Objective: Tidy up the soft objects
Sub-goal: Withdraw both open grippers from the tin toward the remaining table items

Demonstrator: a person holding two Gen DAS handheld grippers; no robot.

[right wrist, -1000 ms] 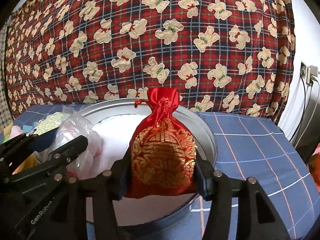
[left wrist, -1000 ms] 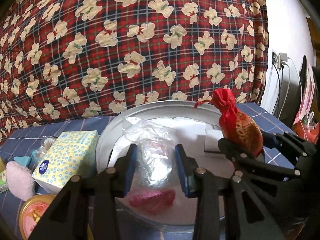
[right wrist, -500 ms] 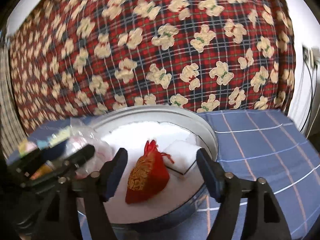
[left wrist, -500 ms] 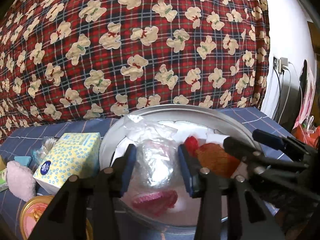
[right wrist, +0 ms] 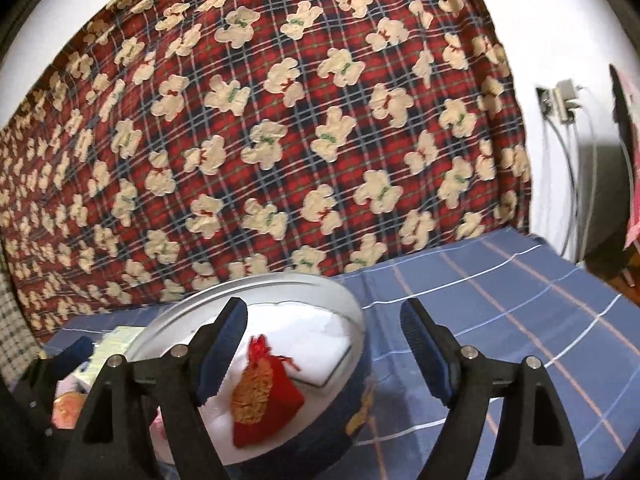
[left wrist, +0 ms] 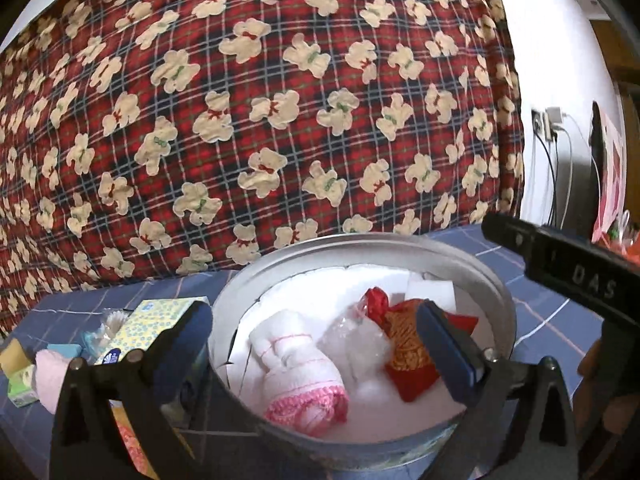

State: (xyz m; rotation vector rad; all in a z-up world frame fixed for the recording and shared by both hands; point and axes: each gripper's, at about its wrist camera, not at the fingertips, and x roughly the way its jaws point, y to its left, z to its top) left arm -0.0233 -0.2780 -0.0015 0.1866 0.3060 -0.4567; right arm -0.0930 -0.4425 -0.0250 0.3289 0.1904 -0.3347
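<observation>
A round metal tin (left wrist: 496,292) with a white lining holds a bagged white and pink towel (left wrist: 298,372) and a red and gold drawstring pouch (left wrist: 412,354). My left gripper (left wrist: 316,342) is open and empty, above the tin's near side. The right gripper's body (left wrist: 568,272) crosses the right of that view. In the right wrist view my right gripper (right wrist: 324,346) is open and empty, raised right of the tin (right wrist: 352,320), with the pouch (right wrist: 266,396) lying inside.
A yellow tissue pack (left wrist: 148,328), a pink cloth (left wrist: 50,372), small sponges (left wrist: 16,356) and a bag of cotton swabs (left wrist: 106,322) lie left of the tin on the blue checked cloth (right wrist: 500,300). A red plaid bear blanket (left wrist: 260,112) rises behind. Cables hang at the right wall (right wrist: 568,160).
The right gripper opened, dropped the red pouch into the tin and pulled back to the right. The left gripper opened and released the bagged towel into the tin, then lifted.
</observation>
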